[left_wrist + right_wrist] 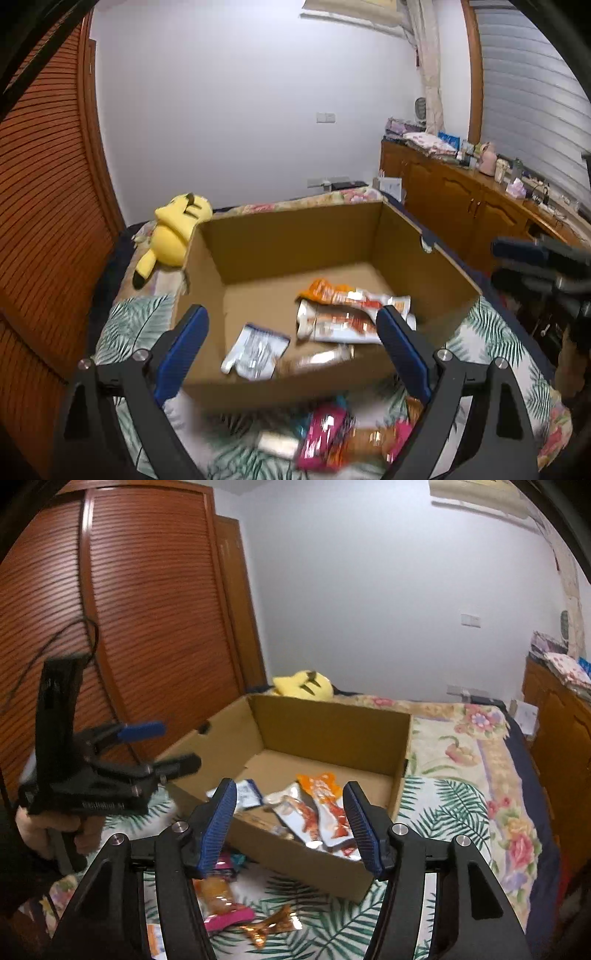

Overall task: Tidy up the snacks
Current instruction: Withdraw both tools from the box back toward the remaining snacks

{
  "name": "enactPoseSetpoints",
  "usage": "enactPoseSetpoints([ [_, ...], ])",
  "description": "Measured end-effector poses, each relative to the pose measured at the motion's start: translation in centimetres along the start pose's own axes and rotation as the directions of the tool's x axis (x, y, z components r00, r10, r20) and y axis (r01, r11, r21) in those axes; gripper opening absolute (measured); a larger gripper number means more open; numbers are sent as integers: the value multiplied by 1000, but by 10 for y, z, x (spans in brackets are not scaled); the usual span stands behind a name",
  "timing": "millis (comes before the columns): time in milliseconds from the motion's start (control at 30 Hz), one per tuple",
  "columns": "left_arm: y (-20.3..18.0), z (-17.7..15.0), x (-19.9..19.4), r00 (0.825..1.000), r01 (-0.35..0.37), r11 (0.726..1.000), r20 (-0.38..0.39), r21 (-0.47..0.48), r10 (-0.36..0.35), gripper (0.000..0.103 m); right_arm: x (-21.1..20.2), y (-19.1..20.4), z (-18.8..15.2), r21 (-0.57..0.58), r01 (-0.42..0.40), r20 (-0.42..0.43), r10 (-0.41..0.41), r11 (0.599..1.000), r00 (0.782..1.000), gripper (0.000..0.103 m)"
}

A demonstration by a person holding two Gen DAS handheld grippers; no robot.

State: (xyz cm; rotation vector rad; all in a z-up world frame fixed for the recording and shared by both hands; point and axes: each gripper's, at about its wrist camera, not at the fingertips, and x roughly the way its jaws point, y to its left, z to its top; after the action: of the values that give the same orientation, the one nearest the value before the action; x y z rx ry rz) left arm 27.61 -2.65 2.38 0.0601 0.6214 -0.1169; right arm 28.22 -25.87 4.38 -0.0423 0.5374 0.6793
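Observation:
An open cardboard box (295, 229) lies on the bed. Inside it are an orange packet (321, 290), two white-and-orange packets (340, 326), a blue-and-white packet (258, 347) and a blurred pale bar (321, 358). Loose snacks (325, 435) lie on the cover in front of the box, among them a pink packet (221, 919) and a gold wrapper (269, 926). My left gripper (291, 314) hangs open above the box's near wall, nothing in it. My right gripper (291, 788) is open over the box's near corner (354, 893), also empty. Each gripper shows in the other's view: left gripper (181, 744), right gripper (495, 262).
A yellow plush toy (173, 229) lies behind the box's far left corner. A louvred wooden wardrobe (44, 221) stands close on the left. A wooden sideboard (461, 199) crowded with items runs along the right. A hand (48, 830) holds the left gripper. The leaf-print cover (443, 805) spreads right of the box.

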Motion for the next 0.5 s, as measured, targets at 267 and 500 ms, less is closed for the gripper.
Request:
enactPoseSetpoints([
  [267, 9, -45, -40, 1000, -8, 999, 22, -40, 9, 93, -7, 34, -10, -57, -68, -23, 67, 996, 998, 61],
  [500, 21, -81, -59, 999, 41, 997, 16, -67, -41, 93, -8, 56, -47, -63, -89, -93, 83, 994, 992, 61],
])
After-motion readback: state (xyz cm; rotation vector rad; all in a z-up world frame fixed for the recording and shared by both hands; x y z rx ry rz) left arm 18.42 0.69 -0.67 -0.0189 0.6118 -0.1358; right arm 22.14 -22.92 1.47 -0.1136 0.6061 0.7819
